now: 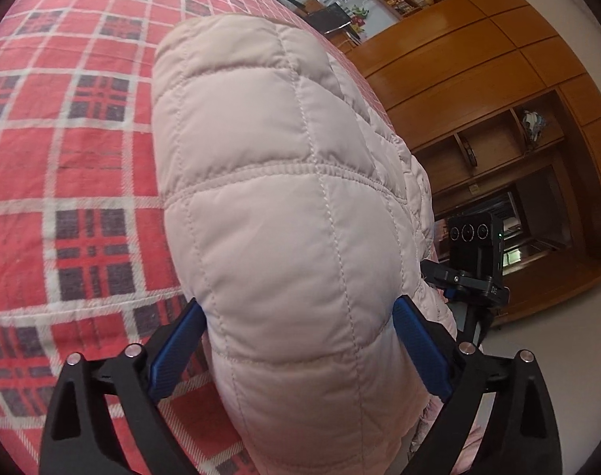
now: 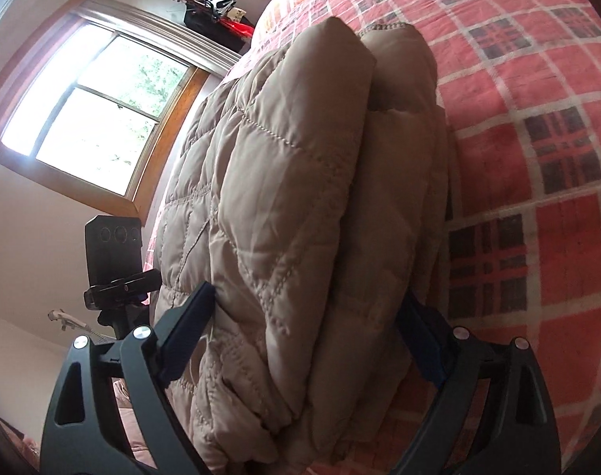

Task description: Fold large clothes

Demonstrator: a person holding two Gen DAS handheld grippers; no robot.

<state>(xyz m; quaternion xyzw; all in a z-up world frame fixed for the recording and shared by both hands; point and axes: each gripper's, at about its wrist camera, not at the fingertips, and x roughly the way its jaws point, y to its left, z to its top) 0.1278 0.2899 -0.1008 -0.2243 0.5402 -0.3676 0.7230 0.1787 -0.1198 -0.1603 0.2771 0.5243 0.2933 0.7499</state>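
A pale quilted puffer jacket [image 1: 268,138] lies folded into a thick bundle on a bed with a red plaid cover [image 1: 63,118]. My left gripper [image 1: 300,304] straddles one end of the bundle, and its blue pads [image 1: 181,352] press into both sides of the padding. In the right wrist view the jacket [image 2: 300,138] shows as several stacked layers on the plaid cover [image 2: 537,118]. My right gripper [image 2: 310,297] clamps the other end, its right finger partly hidden under the fabric. Each view shows the other gripper's black camera unit [image 1: 474,249] [image 2: 114,253] beyond the jacket.
A wooden wardrobe with open shelves [image 1: 498,59] stands past the bed's edge. A bright window with a wooden frame [image 2: 90,118] is on the opposite side. Dark clutter [image 1: 328,16] sits at the far end of the bed. Plaid cover stretches wide beside the jacket.
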